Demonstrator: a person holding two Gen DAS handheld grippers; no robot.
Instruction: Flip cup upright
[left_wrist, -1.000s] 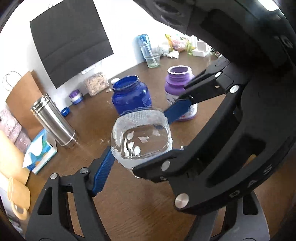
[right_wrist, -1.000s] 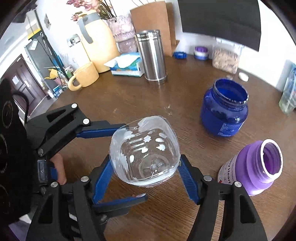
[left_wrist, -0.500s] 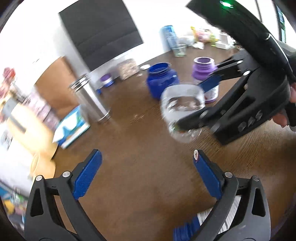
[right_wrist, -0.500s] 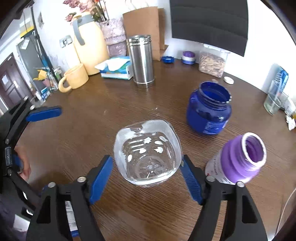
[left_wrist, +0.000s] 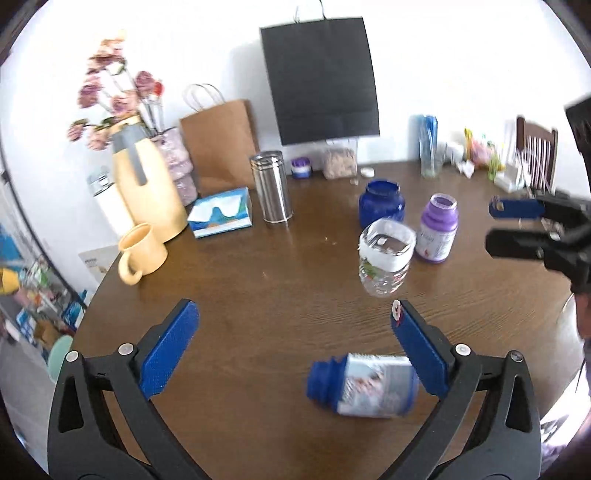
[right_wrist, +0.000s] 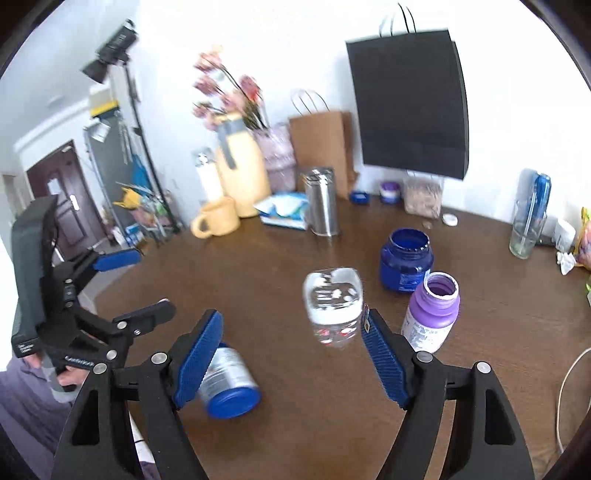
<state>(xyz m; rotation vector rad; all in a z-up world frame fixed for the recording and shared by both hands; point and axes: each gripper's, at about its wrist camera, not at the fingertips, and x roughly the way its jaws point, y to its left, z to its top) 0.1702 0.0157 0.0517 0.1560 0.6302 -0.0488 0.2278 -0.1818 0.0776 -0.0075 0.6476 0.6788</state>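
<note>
The clear plastic cup (left_wrist: 386, 256) stands upright, mouth up, on the brown table (left_wrist: 258, 280); it also shows in the right wrist view (right_wrist: 334, 306). My left gripper (left_wrist: 291, 354) is open and empty, pulled back from the cup. My right gripper (right_wrist: 291, 358) is open and empty, its right finger (right_wrist: 384, 363) close to the cup's base but apart from it. Each gripper shows in the other's view, the right one at the right edge (left_wrist: 535, 229) and the left one at the left edge (right_wrist: 107, 288).
A blue-capped jar (left_wrist: 365, 384) lies on its side near the front edge. A dark blue jar (left_wrist: 382, 203) and a purple bottle (left_wrist: 437, 229) stand just behind the cup. A steel tumbler (left_wrist: 273, 186), tissue box (left_wrist: 221, 212), yellow mug (left_wrist: 142, 253) and jug (left_wrist: 147, 184) stand further left.
Both grippers let go of the cup and drew back. The cup, held in the air a second ago, now stands on the table.
</note>
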